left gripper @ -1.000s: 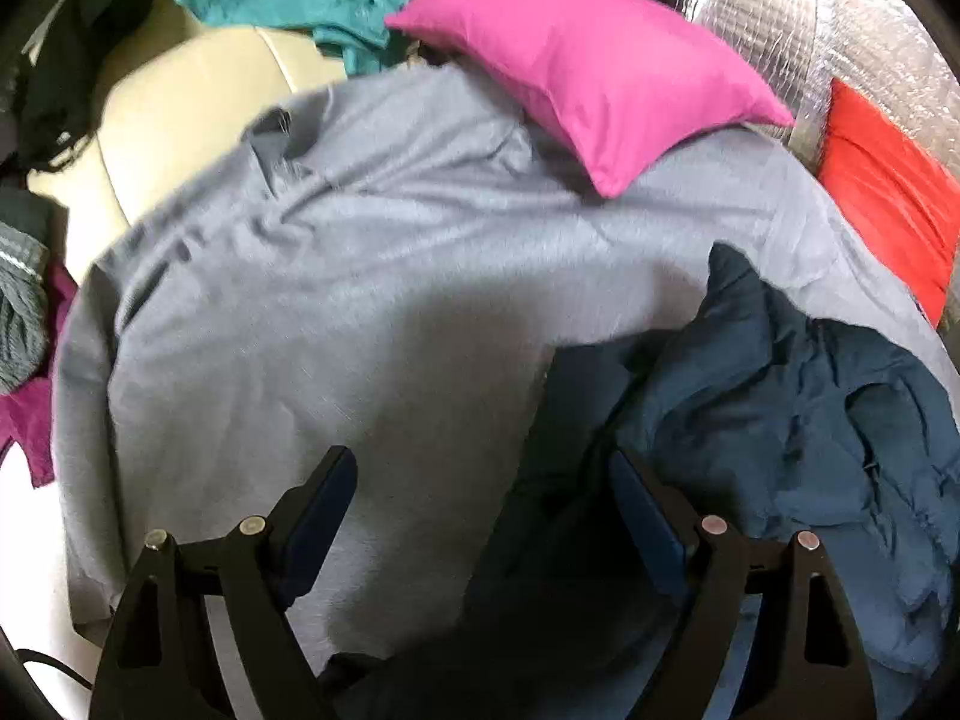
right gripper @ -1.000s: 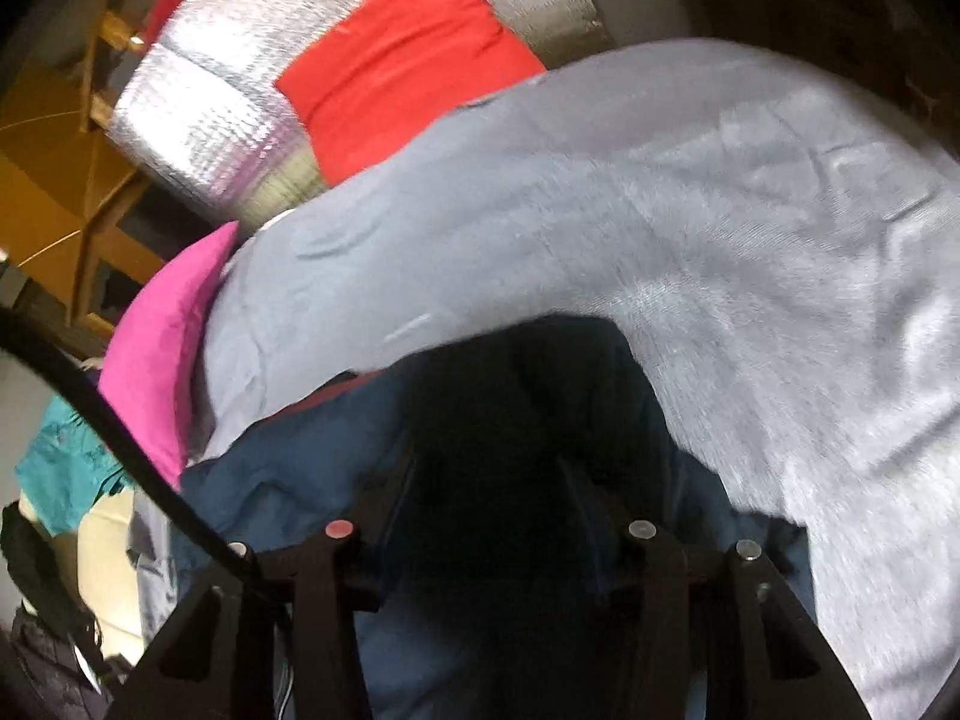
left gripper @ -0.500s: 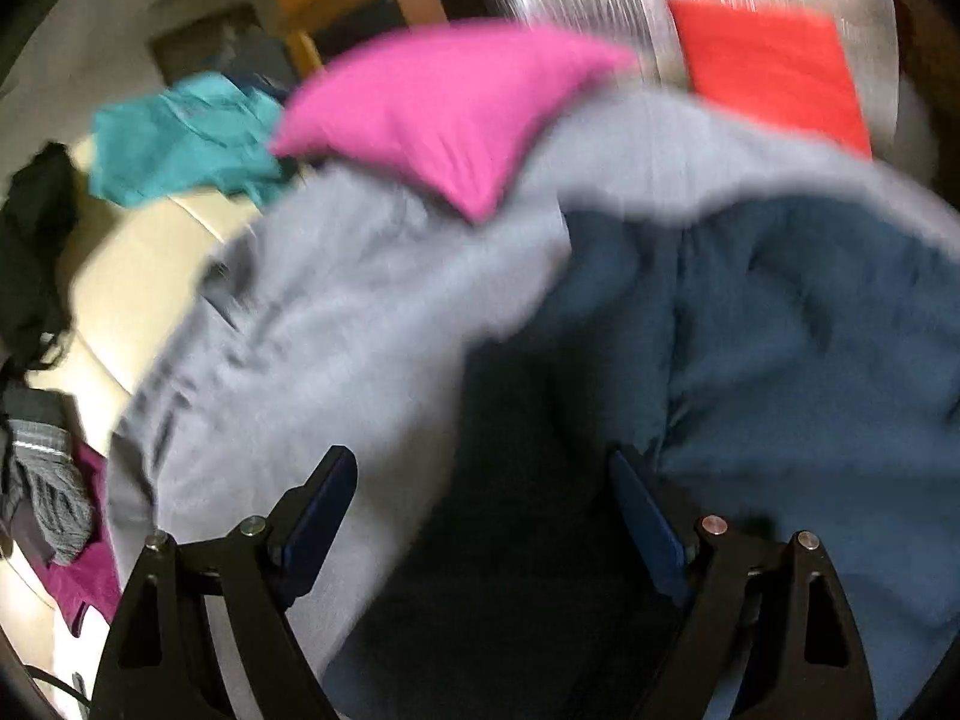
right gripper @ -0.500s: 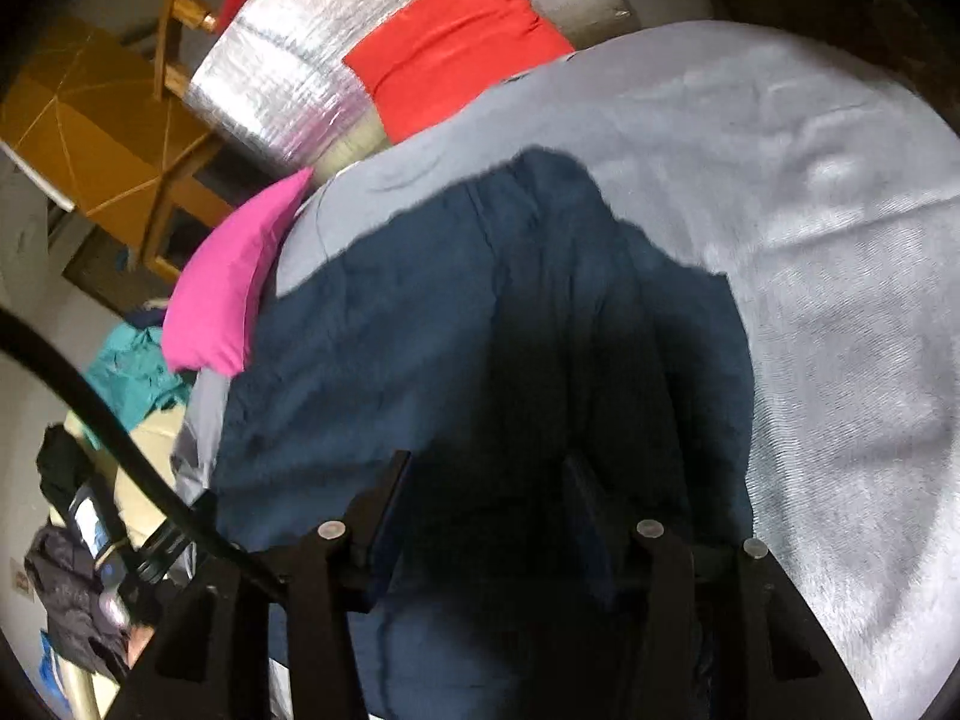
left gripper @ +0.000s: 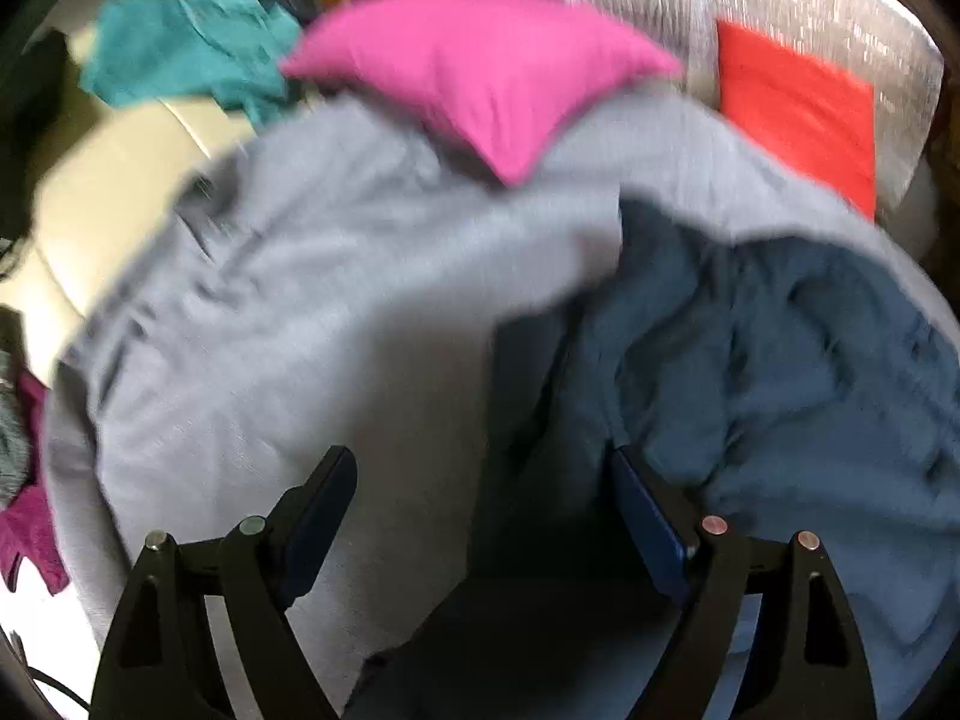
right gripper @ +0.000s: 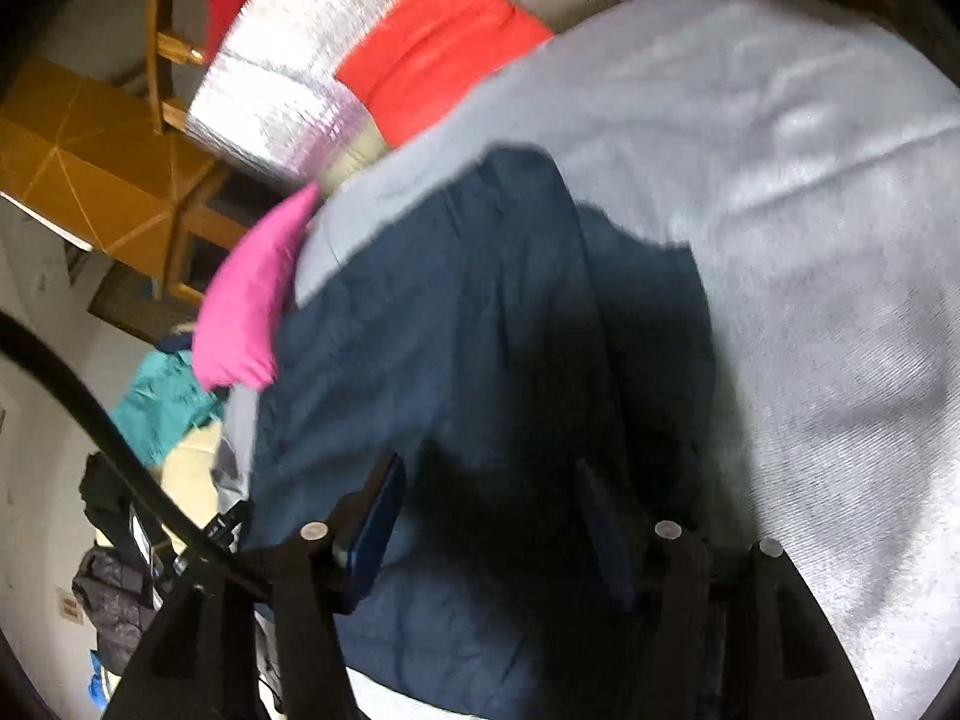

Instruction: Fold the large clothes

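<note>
Navy garment (left gripper: 780,372) sits crumpled on the grey sheet (left gripper: 288,312), and that's the piece I'm folding

Left wrist view: left gripper (left gripper: 480,480) has its jaws spread wide, nothing clamped. Left finger is over bare grey sheet, right finger touches or sits just beside the navy edge. Bulk of the cloth lies ahead and to the right of this tool, bunched, no clean edge visible. Pink pillow (left gripper: 480,66) rests on the far end of the sheet, red cushion (left gripper: 798,120) beyond to the right, teal garment (left gripper: 192,48) far left. Frame is motion-blurred, so fine creases are unreadable

Right wrist view: right gripper (right gripper: 486,510) is also wide open, with dark navy fabric (right gripper: 456,324) between and under the fingers. Can't tell if the pads touch the cloth; no pinch. From here the garment runs forward and up-left toward the pink pillow (right gripper: 252,306), and I judge that as its long axis. Grey sheet (right gripper: 780,210) is bare to the right

My read: right hand is nearer, directly over the near end; left is at the garment's side edge. Next grab should take the near end, then spread it along that axis, but hem and collar are indistinguishable
</note>
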Available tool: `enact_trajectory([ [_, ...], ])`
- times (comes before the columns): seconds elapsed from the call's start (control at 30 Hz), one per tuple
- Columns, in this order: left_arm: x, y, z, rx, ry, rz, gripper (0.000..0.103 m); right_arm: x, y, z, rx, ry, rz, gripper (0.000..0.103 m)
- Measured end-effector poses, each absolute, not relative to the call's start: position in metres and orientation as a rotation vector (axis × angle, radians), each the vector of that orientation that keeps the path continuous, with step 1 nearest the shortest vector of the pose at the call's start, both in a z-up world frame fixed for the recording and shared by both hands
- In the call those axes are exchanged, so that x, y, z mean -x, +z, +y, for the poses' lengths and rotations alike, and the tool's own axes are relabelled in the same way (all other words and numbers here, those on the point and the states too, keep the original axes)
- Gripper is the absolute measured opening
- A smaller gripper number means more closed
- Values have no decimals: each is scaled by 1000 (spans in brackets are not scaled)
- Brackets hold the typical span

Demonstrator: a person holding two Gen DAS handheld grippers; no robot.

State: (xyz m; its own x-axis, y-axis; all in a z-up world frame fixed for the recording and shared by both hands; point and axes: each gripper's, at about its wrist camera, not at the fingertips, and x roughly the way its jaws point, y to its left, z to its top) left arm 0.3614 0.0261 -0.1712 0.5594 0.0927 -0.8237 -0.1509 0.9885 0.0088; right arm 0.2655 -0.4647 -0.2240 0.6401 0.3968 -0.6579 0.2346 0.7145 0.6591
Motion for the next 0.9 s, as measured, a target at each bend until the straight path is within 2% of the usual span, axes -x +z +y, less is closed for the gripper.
enact_trajectory([
  [0.1,-363,-166,37,146,98,954,86,-262,-209,-471,-813,138,828,65],
  [0.2,-366,-152,42,162,69,900,86,-262,-196,-490,-843,127,724,76],
  [0.33,-385,-152,55,219,61,906,86,-278,-194,-513,-896,79,695,77],
  [0.4,-394,-156,64,267,57,935,86,-290,-196,-520,-901,55,703,77],
  [0.47,-401,-163,68,316,46,978,86,-304,-199,-527,-897,21,719,84],
  [0.83,-433,-203,64,518,-164,1185,87,-384,-253,-538,-902,4,963,85],
  [0.9,-435,-205,59,554,-209,1191,87,-387,-257,-533,-876,5,949,86],
])
